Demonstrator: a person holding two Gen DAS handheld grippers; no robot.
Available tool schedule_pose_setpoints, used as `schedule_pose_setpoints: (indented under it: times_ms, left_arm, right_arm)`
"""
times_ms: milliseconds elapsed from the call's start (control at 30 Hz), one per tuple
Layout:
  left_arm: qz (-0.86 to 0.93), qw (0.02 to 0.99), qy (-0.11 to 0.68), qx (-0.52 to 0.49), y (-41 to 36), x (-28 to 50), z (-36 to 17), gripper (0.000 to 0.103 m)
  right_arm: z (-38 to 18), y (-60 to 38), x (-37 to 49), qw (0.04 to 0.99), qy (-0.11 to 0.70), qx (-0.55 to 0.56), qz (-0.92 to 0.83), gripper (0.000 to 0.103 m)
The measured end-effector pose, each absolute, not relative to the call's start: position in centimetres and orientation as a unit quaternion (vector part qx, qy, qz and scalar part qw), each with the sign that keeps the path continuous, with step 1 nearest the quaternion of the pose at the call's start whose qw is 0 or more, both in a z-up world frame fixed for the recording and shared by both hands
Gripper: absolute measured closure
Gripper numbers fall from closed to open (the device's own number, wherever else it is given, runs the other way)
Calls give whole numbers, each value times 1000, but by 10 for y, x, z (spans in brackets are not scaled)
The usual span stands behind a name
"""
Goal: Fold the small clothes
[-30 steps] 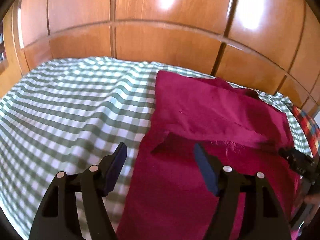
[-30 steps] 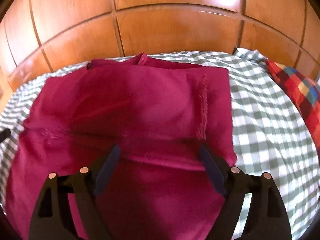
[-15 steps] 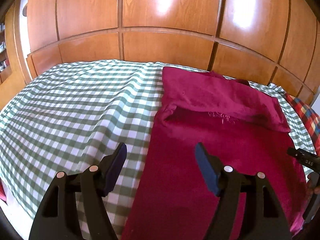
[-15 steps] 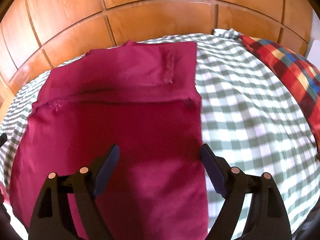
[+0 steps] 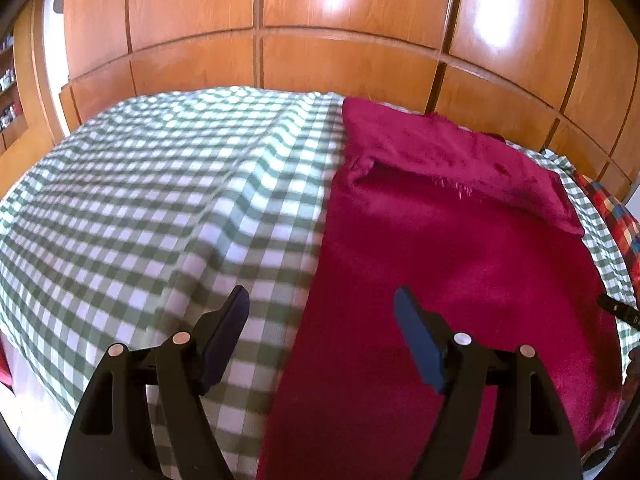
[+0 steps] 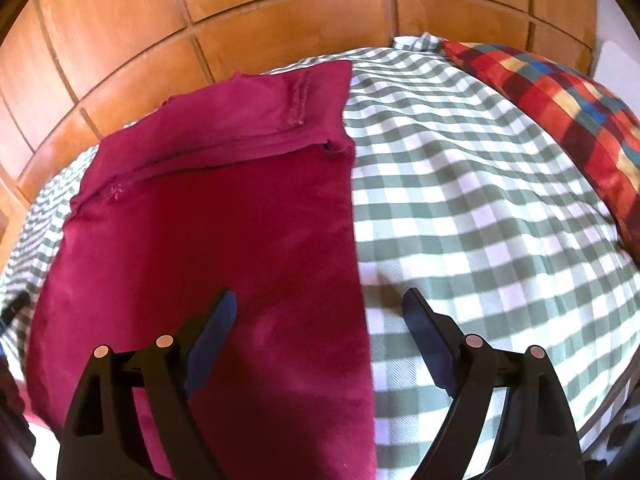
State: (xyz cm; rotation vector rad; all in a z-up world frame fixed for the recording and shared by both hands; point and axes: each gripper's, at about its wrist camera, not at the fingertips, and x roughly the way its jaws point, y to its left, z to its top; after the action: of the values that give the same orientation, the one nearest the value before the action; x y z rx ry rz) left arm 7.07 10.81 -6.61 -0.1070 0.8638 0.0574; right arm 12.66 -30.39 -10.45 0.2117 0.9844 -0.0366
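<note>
A crimson garment (image 5: 440, 260) lies flat on the bed, its far end folded back over itself into a band (image 6: 240, 128). My left gripper (image 5: 322, 294) hovers above the garment's left edge, one finger over the sheet and one over the cloth. Its jaws are opening and nothing is between them. My right gripper (image 6: 320, 294) stands open above the garment's (image 6: 208, 232) right edge in the same way, holding nothing. A dark tip of the right gripper (image 5: 616, 308) shows at the right border of the left wrist view.
A green-and-white checked sheet (image 5: 160, 200) covers the bed (image 6: 460, 200). A red, blue and yellow plaid pillow (image 6: 560, 92) lies at the far right. Wooden panelling (image 5: 320, 40) rises directly behind the bed.
Both grippers have drawn back from the folded band toward the garment's near part, the left one shifting to its left edge and the right one to its right edge. The cloth lies still.
</note>
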Motion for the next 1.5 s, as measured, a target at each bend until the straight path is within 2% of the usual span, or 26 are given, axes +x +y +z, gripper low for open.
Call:
schedule_pose_setpoints:
  times_ms: [33, 100, 167, 233, 600, 933, 967, 1000, 1033, 1233, 1300, 1367, 1400, 1500]
  left_arm:
    - [25, 906, 419, -54, 108, 68, -67, 29]
    - [14, 907, 417, -54, 106, 63, -68, 29]
    - [7, 909, 415, -48, 102, 62, -68, 29]
    - [3, 910, 413, -39, 96, 65, -66, 29]
    - [-13, 922, 386, -23, 65, 116, -46, 28]
    - [-21, 932, 361, -9, 53, 173, -36, 29]
    - [-22, 932, 360, -9, 51, 178, -36, 29]
    - [-24, 933, 359, -8, 49, 185, -37, 29]
    - [-25, 934, 357, -7, 47, 190, -37, 29]
    - [-12, 929, 370, -16, 42, 233, -50, 29]
    - [6, 909, 415, -36, 47, 250, -70, 35]
    - [19, 892, 448, -59, 55, 258, -92, 32]
    - [20, 892, 445, -74, 60, 256, -97, 27]
    - [18, 890, 445, -98, 68, 251, -95, 28]
  right_arm:
    - [-103, -307, 125, 876, 469, 114, -17, 19]
    - [-98, -313, 123, 878, 459, 138, -14, 25]
    - [-95, -317, 127, 877, 454, 156, -10, 44]
    - [-92, -318, 137, 876, 449, 175, -1, 55]
    - [-70, -314, 242, 892, 424, 156, -5, 55]
    - [-93, -310, 339, 878, 458, 135, -20, 57]
    - [-98, -306, 346, 875, 466, 126, -19, 71]
    - [-101, -303, 350, 874, 473, 112, -18, 79]
    - [-102, -297, 353, 874, 477, 88, -15, 98]
    - [-90, -287, 351, 894, 446, 42, -18, 99]
    - [-104, -284, 355, 886, 462, 26, -26, 99]
    - [-116, -281, 357, 885, 465, 15, -27, 99]
    - [-117, -280, 355, 888, 459, 12, -29, 99]
    - [-116, -278, 352, 889, 456, 5, -33, 98]
